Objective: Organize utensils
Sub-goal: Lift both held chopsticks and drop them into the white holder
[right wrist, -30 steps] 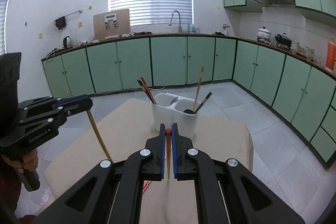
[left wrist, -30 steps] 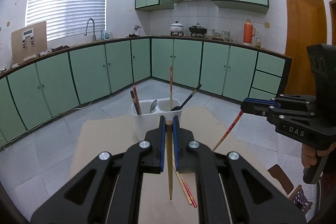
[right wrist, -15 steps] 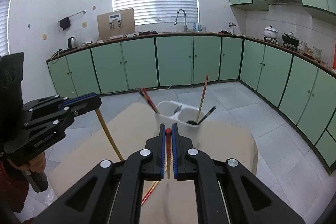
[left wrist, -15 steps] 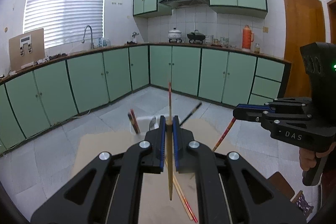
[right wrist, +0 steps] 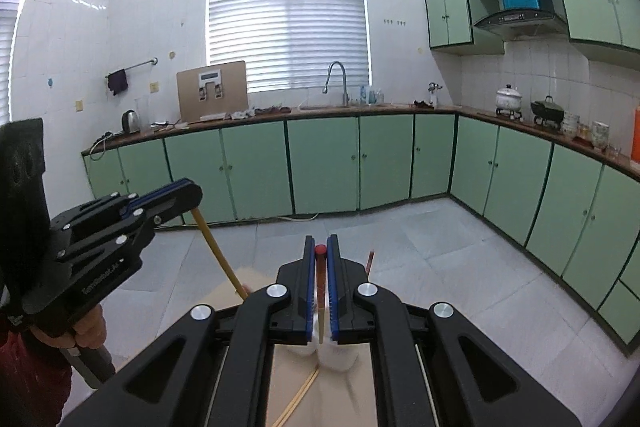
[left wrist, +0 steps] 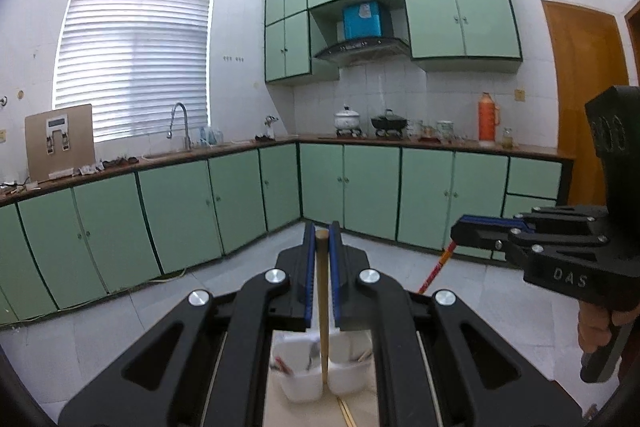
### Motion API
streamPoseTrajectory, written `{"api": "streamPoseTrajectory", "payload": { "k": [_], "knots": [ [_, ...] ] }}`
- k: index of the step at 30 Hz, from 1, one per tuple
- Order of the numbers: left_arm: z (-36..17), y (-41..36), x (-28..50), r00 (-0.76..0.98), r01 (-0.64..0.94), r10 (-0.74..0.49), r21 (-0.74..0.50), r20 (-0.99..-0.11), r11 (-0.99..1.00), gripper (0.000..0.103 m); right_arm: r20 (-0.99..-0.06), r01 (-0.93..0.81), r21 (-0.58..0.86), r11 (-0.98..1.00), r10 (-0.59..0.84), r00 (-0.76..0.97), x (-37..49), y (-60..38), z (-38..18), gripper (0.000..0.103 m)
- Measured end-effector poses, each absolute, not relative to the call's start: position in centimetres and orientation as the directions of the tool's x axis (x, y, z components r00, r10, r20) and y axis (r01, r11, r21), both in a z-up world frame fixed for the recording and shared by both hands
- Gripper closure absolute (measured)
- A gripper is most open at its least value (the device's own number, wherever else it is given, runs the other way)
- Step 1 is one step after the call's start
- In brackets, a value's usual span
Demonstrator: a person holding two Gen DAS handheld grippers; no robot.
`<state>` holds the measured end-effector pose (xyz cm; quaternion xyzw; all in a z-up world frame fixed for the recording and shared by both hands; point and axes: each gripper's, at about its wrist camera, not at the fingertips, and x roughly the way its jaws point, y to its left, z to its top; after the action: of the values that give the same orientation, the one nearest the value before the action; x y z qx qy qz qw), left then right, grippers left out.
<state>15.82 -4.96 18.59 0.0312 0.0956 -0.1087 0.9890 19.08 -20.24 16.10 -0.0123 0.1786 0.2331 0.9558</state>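
Left tool [left wrist: 321,241] clamped on plain wooden chopstick [left wrist: 322,311], hanging tip-down over white two-compartment holder [left wrist: 298,385] | right tool [right wrist: 320,249] clamped on red-capped chopstick [right wrist: 321,323], tip above same holder | holder on tan surface [right wrist: 288,379], blurred | loose chopstick pair [right wrist: 298,401] on surface just in front of holder

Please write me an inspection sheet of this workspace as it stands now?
Surface: tan table, mostly hidden by the grippers.
Job's things: white holder with utensils, blurred; loose chopsticks on the table.
Clutter: nothing seen.
Grippers: left gripper shut on a tan chopstick; right gripper shut on a red-tipped chopstick.
Cables: a cord by the kettle.
Surroundings: green cabinets, sink tap, pots, orange flask.
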Motion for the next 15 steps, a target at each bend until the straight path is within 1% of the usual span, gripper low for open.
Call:
{"api": "streamPoseTrajectory", "payload": {
  "k": [3,6,15],
  "knots": [
    [18.9,-5.2,17.7,0.964,0.203,-0.191,0.045,-0.187,0.978,0.097,-0.355,-0.445,0.051,0.894,0.432,0.829,20.9,-19.8,16.2,0.097],
    [18.4,-5.2,19.7,0.961,0.194,-0.181,0.043,-0.207,0.980,0.097,-0.377,-0.434,0.049,0.900,0.419,0.826,22.8,-19.3,15.5,0.097],
    [13.4,-4.0,24.8,0.943,0.156,-0.139,0.033,-0.301,0.987,0.097,-0.469,-0.409,0.047,0.911,0.382,0.796,27.1,-17.8,10.3,0.097]
  ]
}}
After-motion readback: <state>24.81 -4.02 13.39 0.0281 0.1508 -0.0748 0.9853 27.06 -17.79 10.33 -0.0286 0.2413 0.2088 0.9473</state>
